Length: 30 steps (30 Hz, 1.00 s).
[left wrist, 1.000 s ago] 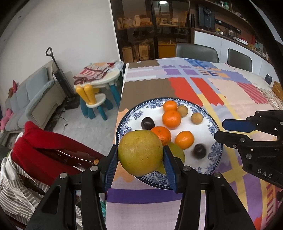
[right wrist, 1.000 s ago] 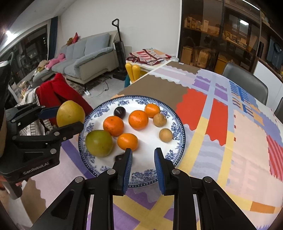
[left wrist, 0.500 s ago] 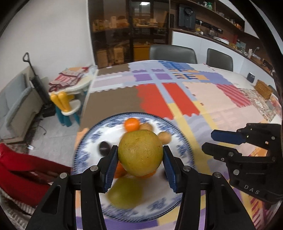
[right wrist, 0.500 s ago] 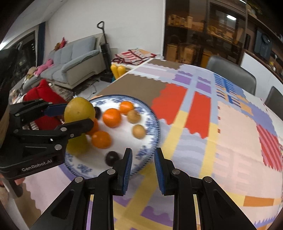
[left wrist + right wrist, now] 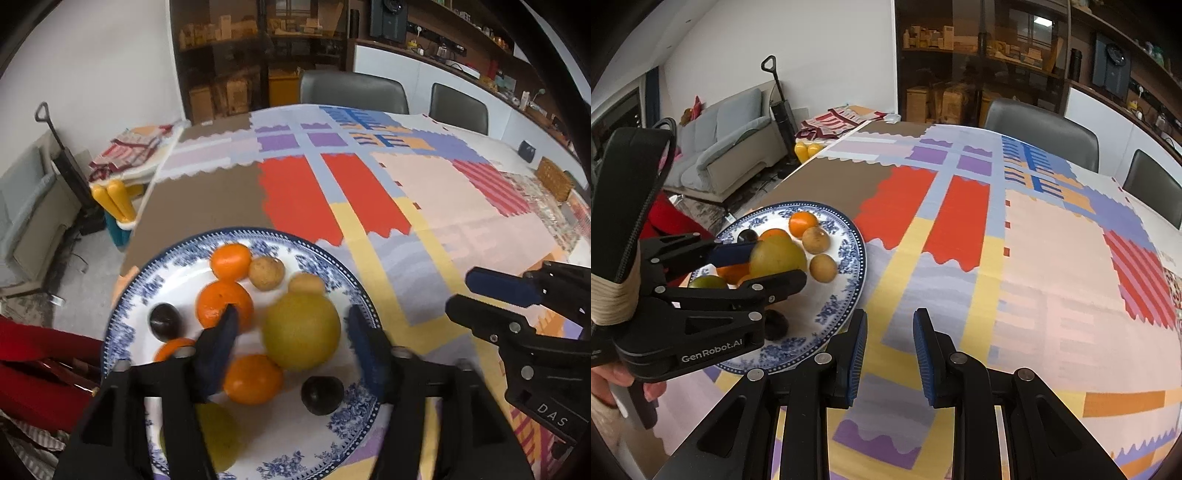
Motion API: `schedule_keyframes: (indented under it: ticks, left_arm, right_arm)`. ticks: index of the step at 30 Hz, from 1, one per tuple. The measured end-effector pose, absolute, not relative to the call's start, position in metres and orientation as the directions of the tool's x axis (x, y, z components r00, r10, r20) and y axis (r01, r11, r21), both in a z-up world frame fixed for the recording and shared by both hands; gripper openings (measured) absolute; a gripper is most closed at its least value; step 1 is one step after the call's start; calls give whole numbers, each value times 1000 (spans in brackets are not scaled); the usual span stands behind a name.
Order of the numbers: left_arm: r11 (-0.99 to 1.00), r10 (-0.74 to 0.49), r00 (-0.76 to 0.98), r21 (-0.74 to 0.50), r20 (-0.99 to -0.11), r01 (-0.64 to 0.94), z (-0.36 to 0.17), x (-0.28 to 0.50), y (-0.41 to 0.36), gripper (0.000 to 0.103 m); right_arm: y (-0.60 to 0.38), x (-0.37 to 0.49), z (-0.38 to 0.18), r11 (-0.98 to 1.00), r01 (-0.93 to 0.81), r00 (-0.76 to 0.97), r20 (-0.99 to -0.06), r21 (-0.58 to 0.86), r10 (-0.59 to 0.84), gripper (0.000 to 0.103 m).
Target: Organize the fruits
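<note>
Patchwork tablecloth (image 5: pixel 424 206) covers a dining table in a living room with chairs and shelving; the blue-rimmed plate (image 5: pixel 332 424) sits near its edge. My left gripper (image 5: pixel 291 325) has its fingers spread around the yellow-green fruit (image 5: pixel 301 330) on the plate among oranges (image 5: pixel 225 304). I judge I should lift straight away without nudging neighbours; my right gripper (image 5: pixel 888 341) hovers parted, holding nothing, over the cloth.

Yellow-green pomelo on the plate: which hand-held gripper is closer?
Left. The left hand-held gripper straddles the pomelo, fingers open on either side. The right hand-held gripper hangs over tablecloth beside the plate.
</note>
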<state>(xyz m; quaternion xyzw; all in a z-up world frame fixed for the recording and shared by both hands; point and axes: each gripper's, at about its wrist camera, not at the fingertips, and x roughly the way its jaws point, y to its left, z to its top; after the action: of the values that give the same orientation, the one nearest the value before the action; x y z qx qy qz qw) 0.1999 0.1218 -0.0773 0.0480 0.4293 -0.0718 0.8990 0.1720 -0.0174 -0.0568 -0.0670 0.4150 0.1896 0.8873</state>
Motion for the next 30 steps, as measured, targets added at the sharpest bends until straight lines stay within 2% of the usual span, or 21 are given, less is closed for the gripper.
schedule_keyframes:
  ticks: [8,11,17,20,30]
  left_arm:
    - [991,-26,664,66,-748,113,-57,180,119,72]
    - [993,-6,680,78,-733,93,-47,168,115,73]
    - [991,31,716,114,-697,68,-24,135,98,77]
    - [993,33,727,105,-685,54,-14,118,91,80]
    - [997,-5,771,52,-636,50,5,58,66,88]
  right_arm:
    - [-33,169,-53,927,-371,596,-750,61,288,28]
    - [-42,162,-48,930,-361,607,-740,68,290,34]
    - [-61,136,-29,934,-352,648,-704,63,292,35]
    - [-73,119,-17,939,-337,673,-681,64,288,45]
    - [-112,74,10,960,-272,739,-626,61,249,67]
